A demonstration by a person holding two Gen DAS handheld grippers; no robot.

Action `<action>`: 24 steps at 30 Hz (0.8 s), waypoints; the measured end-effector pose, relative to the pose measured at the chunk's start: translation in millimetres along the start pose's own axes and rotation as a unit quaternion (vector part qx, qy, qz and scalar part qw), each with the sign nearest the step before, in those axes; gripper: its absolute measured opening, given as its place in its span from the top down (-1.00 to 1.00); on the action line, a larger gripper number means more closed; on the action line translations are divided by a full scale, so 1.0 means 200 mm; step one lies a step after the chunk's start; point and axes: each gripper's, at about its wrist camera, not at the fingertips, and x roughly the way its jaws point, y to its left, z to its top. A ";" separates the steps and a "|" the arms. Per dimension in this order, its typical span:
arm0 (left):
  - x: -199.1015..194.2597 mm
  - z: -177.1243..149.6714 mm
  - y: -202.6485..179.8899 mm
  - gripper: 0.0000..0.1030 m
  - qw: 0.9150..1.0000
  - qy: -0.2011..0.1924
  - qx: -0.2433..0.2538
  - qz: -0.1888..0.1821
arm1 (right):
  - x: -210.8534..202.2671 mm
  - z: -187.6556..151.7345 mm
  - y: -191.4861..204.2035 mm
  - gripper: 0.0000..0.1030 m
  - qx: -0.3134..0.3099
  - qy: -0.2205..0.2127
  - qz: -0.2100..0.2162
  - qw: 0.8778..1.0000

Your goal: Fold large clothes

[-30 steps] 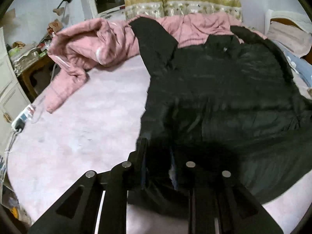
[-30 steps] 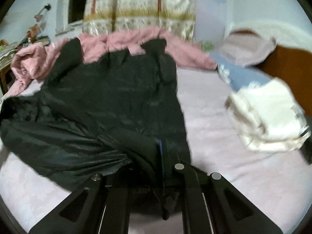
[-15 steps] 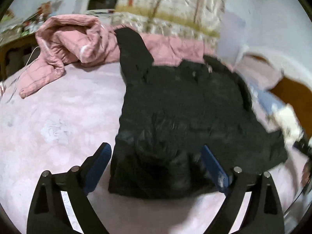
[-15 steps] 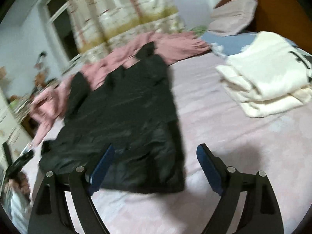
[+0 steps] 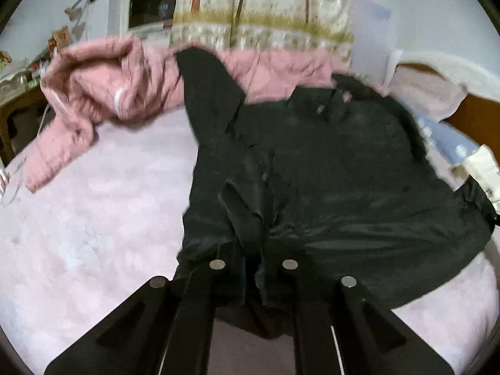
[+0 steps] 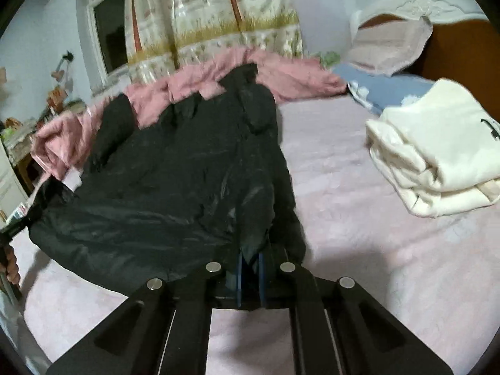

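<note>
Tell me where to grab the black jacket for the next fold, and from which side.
Grip the black jacket at its near hem corners, coming in low from the near edge of the bed. The hem bunches up there, and the left gripper and right gripper are each shut on a corner. The collar lies farthest away.

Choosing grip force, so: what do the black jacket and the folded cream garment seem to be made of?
Black jacket: probably thin nylon or polyester shell, slightly glossy, since creases catch light in streaks. Cream garment: looks like soft matte knit or fleece, thick rounded folds, no shine. Neither is certain from the look alone.
</note>
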 end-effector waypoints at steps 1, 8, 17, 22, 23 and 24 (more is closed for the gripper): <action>0.06 -0.02 0.00 0.76 1.000 0.020 -0.001 0.009 | 0.06 -0.01 0.00 0.84 0.000 0.020 -0.008 1.000; 0.06 -0.08 0.09 -0.38 0.997 0.032 -0.046 0.054 | 0.03 -0.05 -0.06 0.05 0.020 0.014 -0.040 0.999; 0.03 -0.16 0.20 -0.81 0.985 0.075 -0.138 -0.067 | -0.07 -0.13 -0.21 -0.90 0.110 0.034 0.057 0.992; 0.06 -0.15 0.12 -0.39 0.990 0.085 -0.099 -0.057 | 0.08 -0.15 -0.16 -0.90 0.100 0.064 0.073 0.990; 0.06 -0.15 0.10 0.10 0.992 0.082 -0.085 -0.045 | 0.10 -0.15 -0.14 -0.81 0.090 0.065 0.078 0.991; 0.06 -0.15 0.08 0.30 0.993 0.081 -0.078 -0.048 | 0.10 -0.15 -0.12 -0.53 0.083 0.066 0.082 0.991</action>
